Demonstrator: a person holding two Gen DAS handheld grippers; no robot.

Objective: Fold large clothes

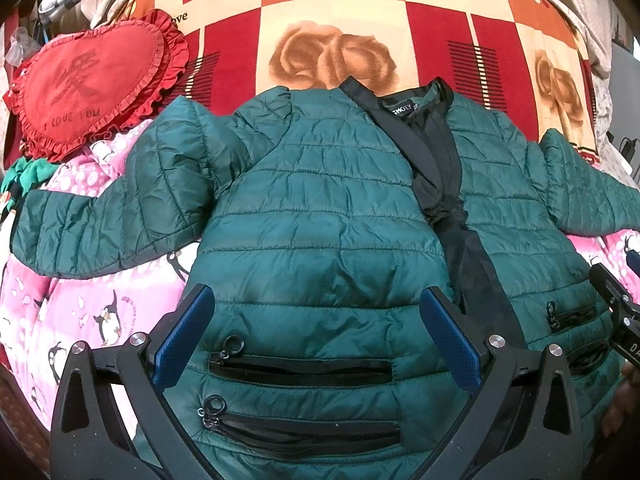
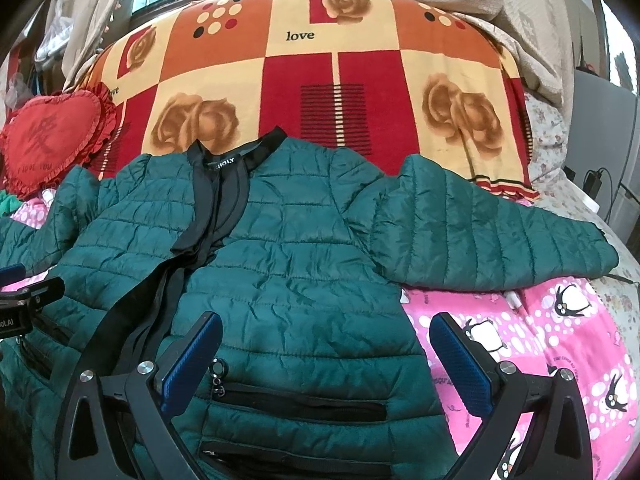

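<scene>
A dark green quilted puffer jacket (image 1: 320, 208) lies face up on the bed, front trimmed in black, both sleeves spread sideways. My left gripper (image 1: 316, 320) hovers open above its left front panel, just over two zipped pockets (image 1: 300, 372). In the right wrist view the same jacket (image 2: 280, 260) fills the centre, its right sleeve (image 2: 492, 232) stretched out to the right. My right gripper (image 2: 326, 344) is open above the jacket's right hem edge, one blue pad (image 2: 192, 356) over the fabric, the other (image 2: 460, 364) over the pink quilt. Nothing is held.
A pink penguin quilt (image 2: 560, 340) lies under the jacket, a red-and-orange rose blanket (image 1: 360, 28) behind it. A red heart cushion (image 1: 88, 84) sits at the left. Beige bedding (image 2: 520, 20) is piled at the back right. The other gripper (image 1: 616, 300) shows at the right edge.
</scene>
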